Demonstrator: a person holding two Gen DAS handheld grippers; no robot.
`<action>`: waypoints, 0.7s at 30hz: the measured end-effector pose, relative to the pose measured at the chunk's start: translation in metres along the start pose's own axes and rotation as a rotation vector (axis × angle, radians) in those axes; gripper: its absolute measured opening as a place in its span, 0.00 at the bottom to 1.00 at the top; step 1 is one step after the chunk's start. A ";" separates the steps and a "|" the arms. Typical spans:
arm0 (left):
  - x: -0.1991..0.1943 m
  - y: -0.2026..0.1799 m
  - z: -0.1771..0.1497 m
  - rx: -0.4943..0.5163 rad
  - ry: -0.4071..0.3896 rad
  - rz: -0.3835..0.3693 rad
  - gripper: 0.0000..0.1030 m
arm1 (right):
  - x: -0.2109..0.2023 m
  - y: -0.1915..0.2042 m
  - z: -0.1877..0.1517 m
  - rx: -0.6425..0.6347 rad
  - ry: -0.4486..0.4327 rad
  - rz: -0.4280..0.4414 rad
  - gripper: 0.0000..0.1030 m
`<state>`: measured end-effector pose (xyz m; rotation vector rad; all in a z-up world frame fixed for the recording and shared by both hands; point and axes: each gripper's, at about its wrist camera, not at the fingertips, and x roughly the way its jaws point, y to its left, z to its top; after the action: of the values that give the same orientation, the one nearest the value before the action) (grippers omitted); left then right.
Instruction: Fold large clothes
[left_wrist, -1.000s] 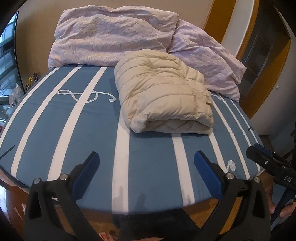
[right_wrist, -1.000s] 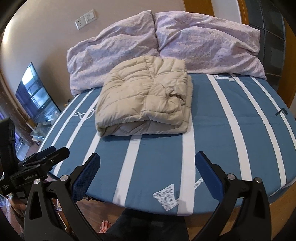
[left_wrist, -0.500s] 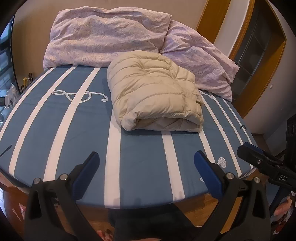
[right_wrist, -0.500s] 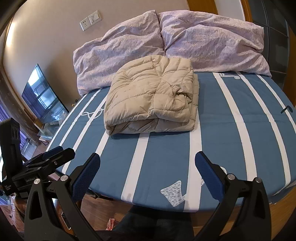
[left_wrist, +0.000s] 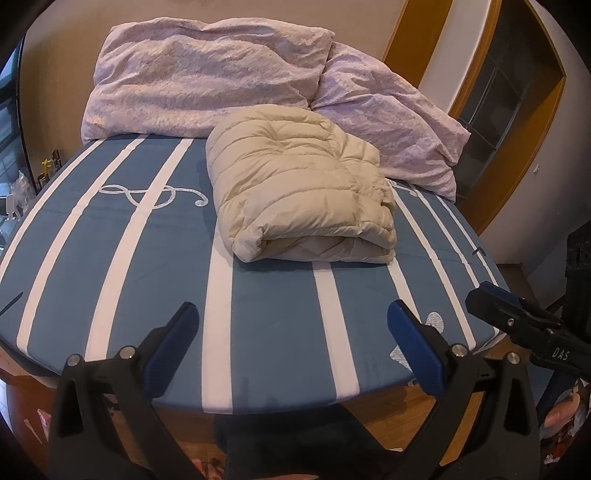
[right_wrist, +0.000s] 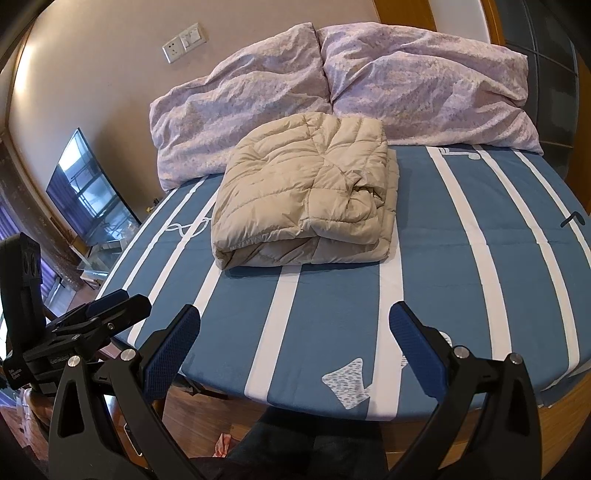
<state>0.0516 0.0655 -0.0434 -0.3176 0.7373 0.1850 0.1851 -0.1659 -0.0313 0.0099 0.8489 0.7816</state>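
The folded jacket (left_wrist: 306, 184) lies at frame centre on the bed (left_wrist: 110, 258), long axis toward the pillows (right_wrist: 332, 92), well beyond both wide-open, empty grippers, left gripper (left_wrist: 291, 332) and right gripper (right_wrist: 293, 332), neither clearly nearer.

The left tool (left_wrist: 293, 334) is showing black plastic arms with silver screw heads and blue ribbed pads (left_wrist: 415, 350). The right tool (right_wrist: 293, 334) is wearing the same black frame, silver screws and textured blue pads (right_wrist: 170, 350); white lettering is showing along its side in the left view.
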 end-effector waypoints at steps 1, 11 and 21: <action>-0.001 -0.001 0.000 0.002 -0.001 -0.001 0.98 | 0.000 0.001 0.000 0.000 -0.001 0.000 0.99; -0.001 -0.004 -0.001 0.003 0.000 -0.003 0.98 | 0.001 0.001 0.000 0.002 0.002 0.001 0.99; 0.002 -0.005 -0.001 0.009 0.005 -0.009 0.98 | 0.001 0.000 -0.002 0.008 0.004 0.004 0.99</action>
<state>0.0539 0.0605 -0.0440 -0.3125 0.7415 0.1724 0.1844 -0.1654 -0.0335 0.0171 0.8566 0.7818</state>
